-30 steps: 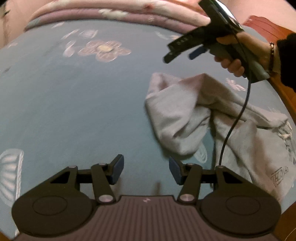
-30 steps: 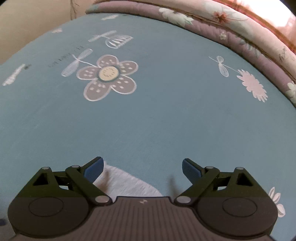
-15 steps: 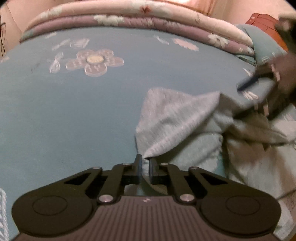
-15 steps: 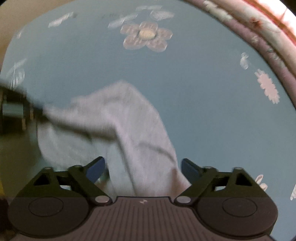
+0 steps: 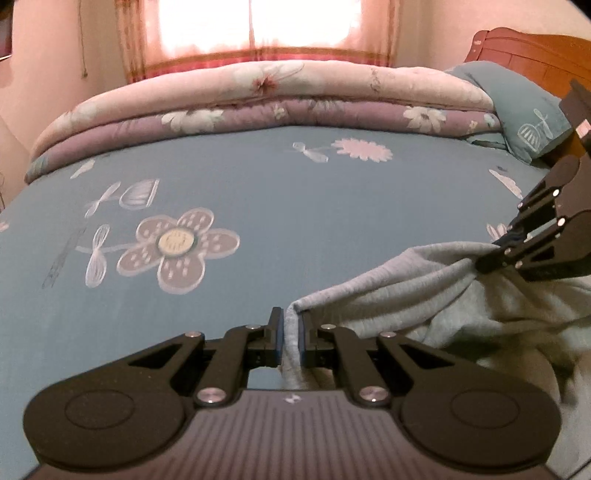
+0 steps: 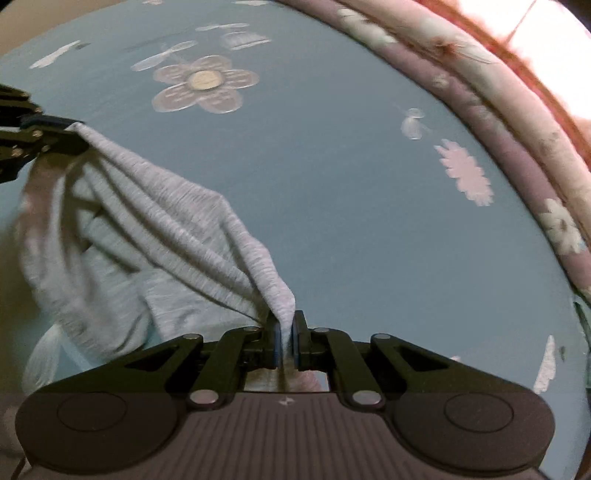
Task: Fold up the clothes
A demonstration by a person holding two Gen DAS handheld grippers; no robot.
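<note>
A light grey knit garment [image 5: 406, 288] hangs stretched between my two grippers over the blue flowered bed sheet [image 5: 258, 206]. My left gripper [image 5: 290, 325] is shut on one corner of its edge, and cloth shows between the blue pads. In the same view my right gripper [image 5: 493, 254] bites the other end at the far right. In the right wrist view my right gripper [image 6: 286, 328] is closing tight on a fold of the garment [image 6: 166, 221], its pads pressing it. The left gripper [image 6: 55, 134] holds the far end at the left. The rest of the cloth sags in folds below.
A folded pink and mauve flowered quilt [image 5: 258, 96] lies across the far end of the bed. A blue pillow [image 5: 524, 107] and a wooden headboard [image 5: 528, 44] are at the far right. A curtained window [image 5: 258, 29] is behind.
Both grippers were open a second ago. The left shut on the garment's edge first, then the right. The cloth has come up off the sheet and is spread between them.
</note>
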